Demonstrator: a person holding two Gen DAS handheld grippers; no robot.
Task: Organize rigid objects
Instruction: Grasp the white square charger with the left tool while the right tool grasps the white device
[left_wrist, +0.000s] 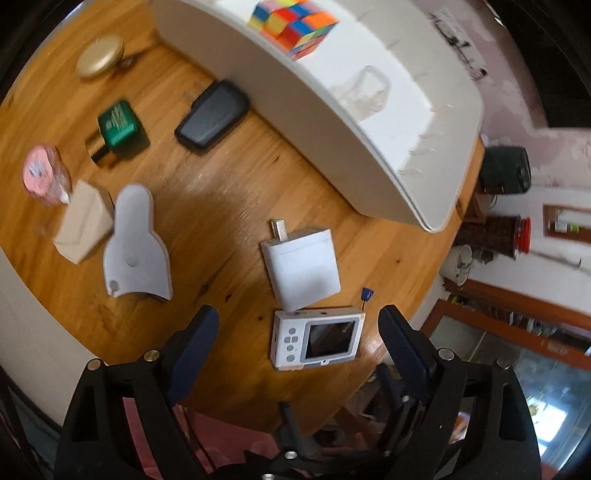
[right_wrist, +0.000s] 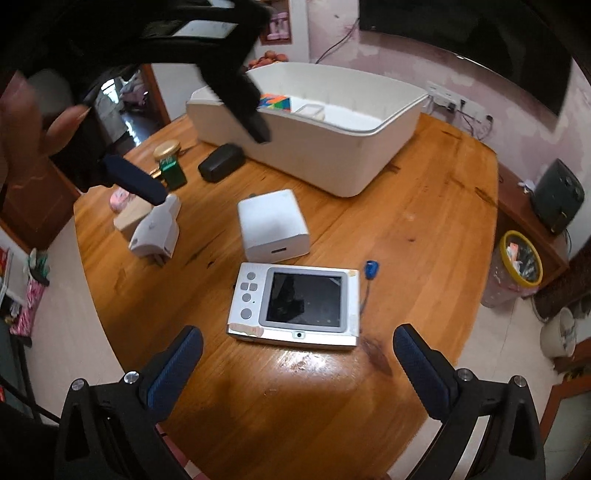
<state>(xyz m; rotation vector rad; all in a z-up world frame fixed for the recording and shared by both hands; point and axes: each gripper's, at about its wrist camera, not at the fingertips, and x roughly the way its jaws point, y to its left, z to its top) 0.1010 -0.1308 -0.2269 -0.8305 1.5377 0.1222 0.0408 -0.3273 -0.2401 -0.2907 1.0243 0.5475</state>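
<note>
A white digital camera (left_wrist: 316, 341) (right_wrist: 295, 304) lies screen-up near the front edge of the wooden table (right_wrist: 406, 221). My left gripper (left_wrist: 299, 317) hangs open above it, one finger on each side. My right gripper (right_wrist: 298, 332) is open too, just short of the camera. Behind the camera rests a white charger block (left_wrist: 301, 267) (right_wrist: 273, 225). A white bin (left_wrist: 295, 110) (right_wrist: 314, 158) at the back holds a colour cube (left_wrist: 293, 26) (right_wrist: 275, 101) and a clear little container (left_wrist: 365, 92). The left gripper's fingers (right_wrist: 140, 184) cross the upper left of the right wrist view.
To the left lie a white plug-shaped piece (left_wrist: 136, 243) (right_wrist: 157, 229), a beige box (left_wrist: 83, 221), a pink round pack (left_wrist: 42, 173), a green bottle (left_wrist: 118, 125) (right_wrist: 173, 171), a black case (left_wrist: 212, 116) (right_wrist: 221, 166) and a gold-lidded jar (left_wrist: 99, 61). A yellow-rimmed waste bin (right_wrist: 517, 266) stands beyond the table's right edge.
</note>
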